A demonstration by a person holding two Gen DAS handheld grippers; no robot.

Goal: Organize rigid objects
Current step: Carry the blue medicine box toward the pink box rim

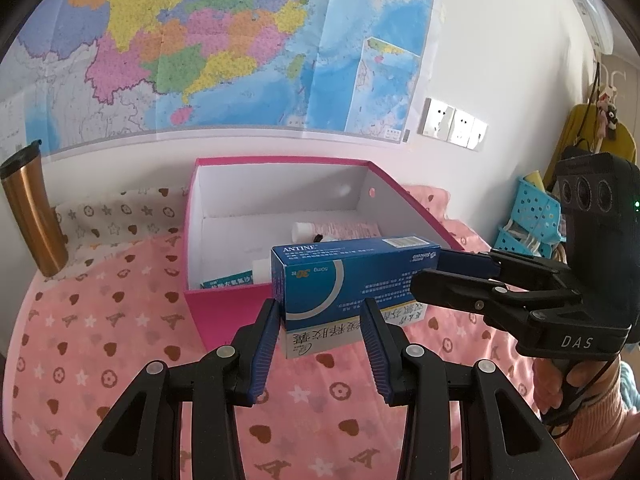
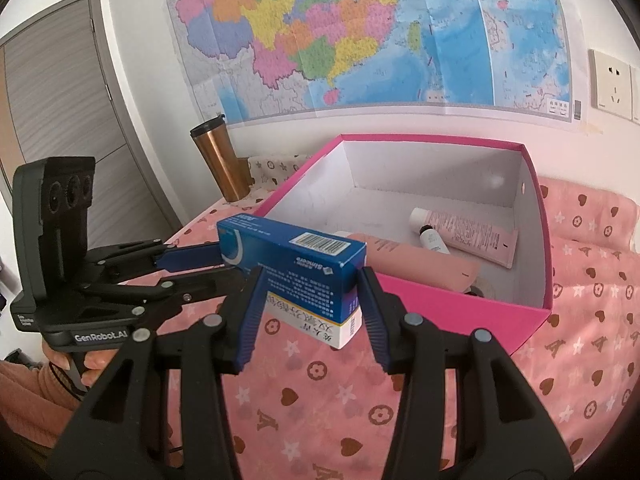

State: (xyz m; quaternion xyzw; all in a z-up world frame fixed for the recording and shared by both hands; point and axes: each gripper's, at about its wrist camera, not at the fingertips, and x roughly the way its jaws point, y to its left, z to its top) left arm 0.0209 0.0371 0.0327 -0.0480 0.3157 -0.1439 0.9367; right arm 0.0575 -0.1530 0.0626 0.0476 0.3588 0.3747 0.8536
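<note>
A blue and white medicine box [image 1: 348, 280] [image 2: 316, 280] hangs above the pink cloth, just in front of an open pink storage box [image 1: 280, 160] [image 2: 432, 140]. My right gripper [image 2: 310, 276] [image 1: 428, 270] is shut on one end of it, one pad on each broad face. My left gripper [image 1: 320, 308] [image 2: 232, 264] faces the box's broad printed side. Its jaws stand apart with nothing between them, and the tips are close to that face. Whether they touch it I cannot tell. Inside the storage box lie a pink tube [image 2: 468, 232], a larger pink tube [image 2: 420, 260] and a teal packet [image 1: 228, 280].
A copper tumbler [image 1: 34, 212] [image 2: 220, 164] stands at the wall to the left of the storage box. A turquoise basket [image 1: 532, 216] sits at the far right. The patterned pink cloth [image 1: 120, 340] covers the surface. A map and wall sockets [image 1: 452, 122] hang behind.
</note>
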